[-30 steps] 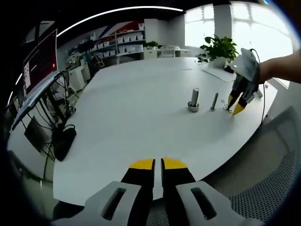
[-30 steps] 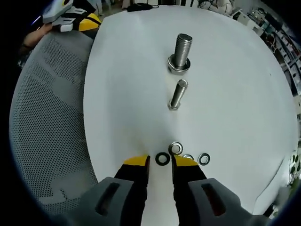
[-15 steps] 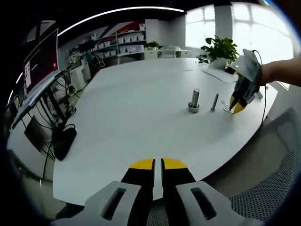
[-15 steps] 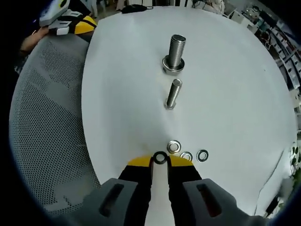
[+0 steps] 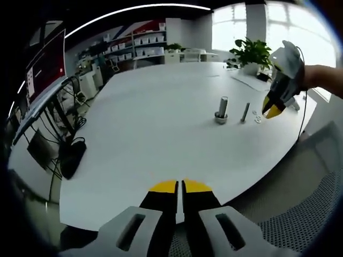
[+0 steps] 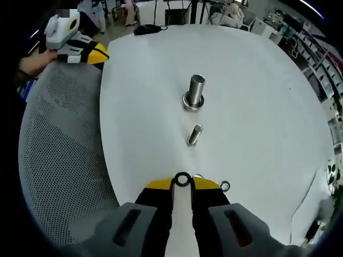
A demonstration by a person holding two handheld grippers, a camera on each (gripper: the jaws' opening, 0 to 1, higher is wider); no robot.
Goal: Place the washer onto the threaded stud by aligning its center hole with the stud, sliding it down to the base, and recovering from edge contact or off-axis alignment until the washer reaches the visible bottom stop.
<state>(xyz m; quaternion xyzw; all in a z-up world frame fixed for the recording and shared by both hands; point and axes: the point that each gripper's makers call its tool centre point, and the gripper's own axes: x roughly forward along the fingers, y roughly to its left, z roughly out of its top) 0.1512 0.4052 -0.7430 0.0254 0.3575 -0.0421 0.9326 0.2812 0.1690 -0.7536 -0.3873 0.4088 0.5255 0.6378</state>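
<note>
Clamped between the yellow tips of the right gripper (image 6: pixel 183 183), a dark washer (image 6: pixel 183 179) is held on edge above the white table (image 6: pixel 257 107), short of the slim threaded stud (image 6: pixel 194 135) that stands upright ahead of it. Beyond that stud stands a thicker bolt (image 6: pixel 195 92) in a collar, and spare washers (image 6: pixel 224 186) lie on the table just beside the right gripper's tips. Well apart from the stud, at the table's near edge, the left gripper (image 5: pixel 179 187) has its jaws together on nothing.

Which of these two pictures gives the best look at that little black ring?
The right gripper view: the black washer sits close up between the right gripper jaws. In the left gripper view that gripper is distant, the washer too small to make out.
</note>
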